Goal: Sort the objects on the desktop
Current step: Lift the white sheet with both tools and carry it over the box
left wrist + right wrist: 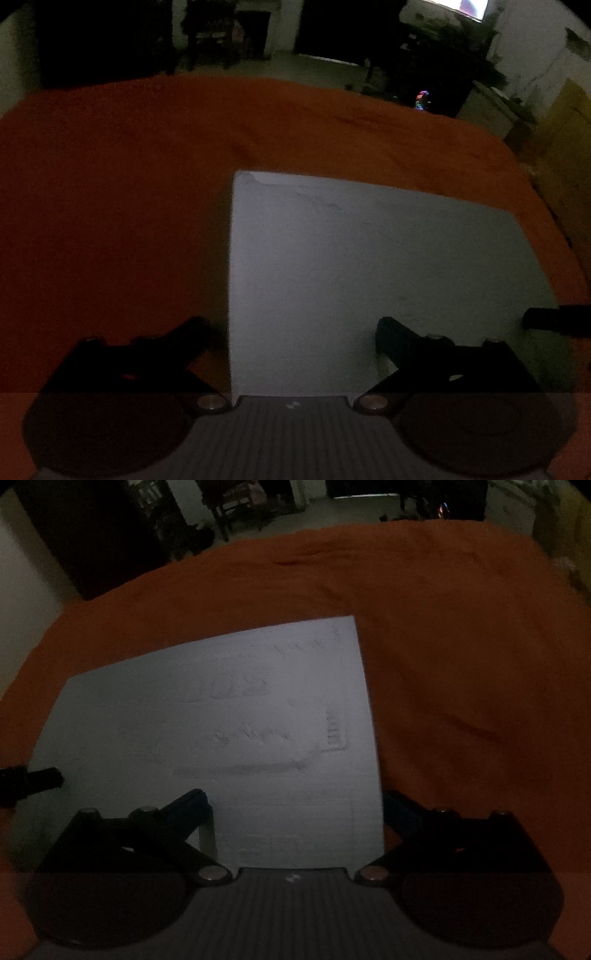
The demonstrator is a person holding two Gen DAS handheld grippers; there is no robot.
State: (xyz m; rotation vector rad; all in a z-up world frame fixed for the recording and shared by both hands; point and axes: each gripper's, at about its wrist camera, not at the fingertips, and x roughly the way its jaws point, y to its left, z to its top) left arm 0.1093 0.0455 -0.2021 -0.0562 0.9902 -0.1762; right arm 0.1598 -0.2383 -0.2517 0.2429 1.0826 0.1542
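Ahead of the black left gripper (291,332) lies a plain pale grey-white sheet of paper (369,266) on an orange tablecloth (110,203). Under the black right gripper (295,805), that sheet carries faint grey embossed-looking marks. Each gripper's base is grey with fine ribbed stripes.

Both views are very dim. The white sheet (369,277) has its near edge hidden behind the left tool (293,334), and in the right wrist view the faint marks on the sheet (229,731) are too blurred to read. A dark object (554,321) is cut off by the right edge of the left wrist view; the same kind of dark shape (29,779) runs off the left edge of the right wrist view, and what it is cannot be told. The room beyond the orange-covered surface (110,184) is mostly lost in shadow
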